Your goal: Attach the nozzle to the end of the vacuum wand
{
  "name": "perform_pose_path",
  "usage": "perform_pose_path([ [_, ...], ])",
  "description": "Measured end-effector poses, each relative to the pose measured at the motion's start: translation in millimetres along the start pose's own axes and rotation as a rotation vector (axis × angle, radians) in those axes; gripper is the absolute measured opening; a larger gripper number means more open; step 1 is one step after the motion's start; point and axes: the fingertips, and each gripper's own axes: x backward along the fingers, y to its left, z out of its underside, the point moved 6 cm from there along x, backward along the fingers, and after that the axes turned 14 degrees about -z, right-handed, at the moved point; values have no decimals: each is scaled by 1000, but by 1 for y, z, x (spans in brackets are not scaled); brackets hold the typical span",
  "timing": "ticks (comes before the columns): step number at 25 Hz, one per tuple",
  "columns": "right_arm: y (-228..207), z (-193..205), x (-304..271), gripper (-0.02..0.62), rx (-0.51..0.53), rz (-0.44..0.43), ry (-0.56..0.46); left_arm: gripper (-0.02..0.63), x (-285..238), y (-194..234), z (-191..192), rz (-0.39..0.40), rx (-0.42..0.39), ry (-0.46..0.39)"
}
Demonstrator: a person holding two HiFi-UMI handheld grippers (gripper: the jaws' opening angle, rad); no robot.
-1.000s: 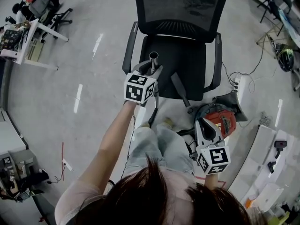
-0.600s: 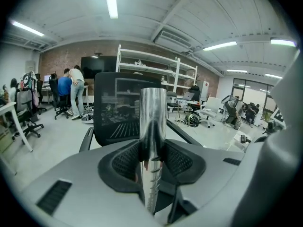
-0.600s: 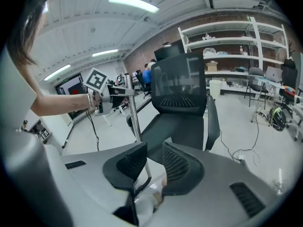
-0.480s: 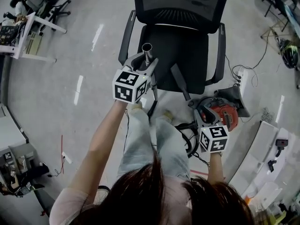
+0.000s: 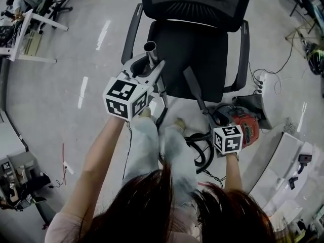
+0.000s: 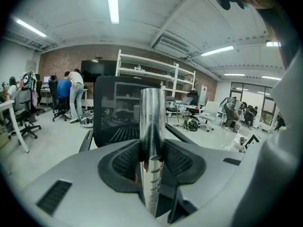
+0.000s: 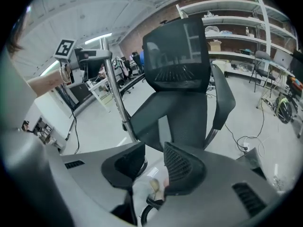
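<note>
My left gripper is shut on the chrome vacuum wand, which stands upright in front of the chair with its open end on top. The right gripper view shows the wand at the left. A slim grey nozzle lies on the chair seat. My right gripper hangs low beside the red vacuum body. Its jaws have just been opening and stand apart with nothing between them; only floor and hose show through the gap.
A black mesh office chair stands straight ahead. The black hose coils on the floor by the person's feet. A power strip and cables lie to the right, white boxes farther right, and a desk at far left.
The right gripper has sunk toward the floor beside the red vacuum and its jaws have parted. The left gripper still holds the wand upright in about the same place.
</note>
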Motion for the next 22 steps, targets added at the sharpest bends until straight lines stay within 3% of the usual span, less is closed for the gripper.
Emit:
perform_pose_path([
  [22, -72, 53, -122, 152, -15, -26, 179, 156, -1, 6, 14, 22, 25, -65],
])
